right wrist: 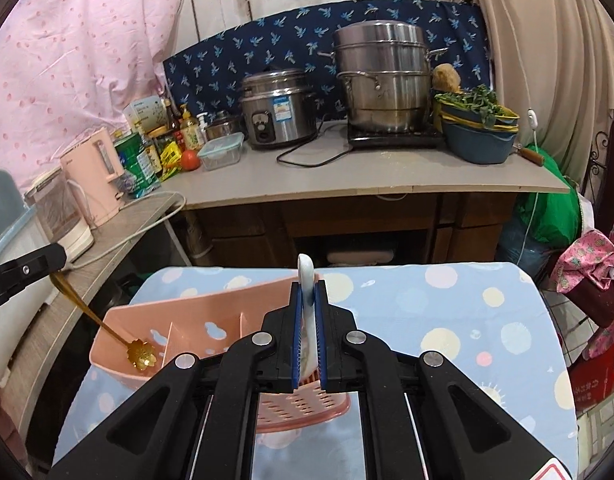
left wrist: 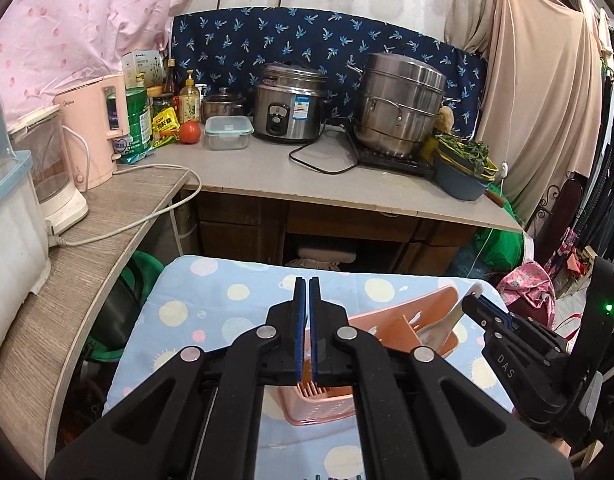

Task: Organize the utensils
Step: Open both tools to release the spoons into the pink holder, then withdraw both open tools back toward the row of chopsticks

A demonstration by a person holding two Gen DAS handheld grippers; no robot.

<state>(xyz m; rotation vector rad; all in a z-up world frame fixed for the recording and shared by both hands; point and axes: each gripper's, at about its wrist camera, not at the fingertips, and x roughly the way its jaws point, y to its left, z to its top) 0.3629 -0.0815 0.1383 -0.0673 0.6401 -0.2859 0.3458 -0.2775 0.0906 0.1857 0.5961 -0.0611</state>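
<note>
Only right view shows left tool (right wrist: 53, 270) gripping gold spoon (right wrist: 107, 330) — over pink caddy (right wrist: 195, 312).

Background items: a steel rice cooker (left wrist: 289, 100) and a stacked steamer pot (left wrist: 401, 106) are standing on the desk (left wrist: 267, 168); a tomato (left wrist: 189, 133) is lying just beside a clear lidded container (left wrist: 228, 132); a pink kettle (left wrist: 94, 128) is sitting at left; a blue basin (right wrist: 478, 142) is holding greens.
</note>
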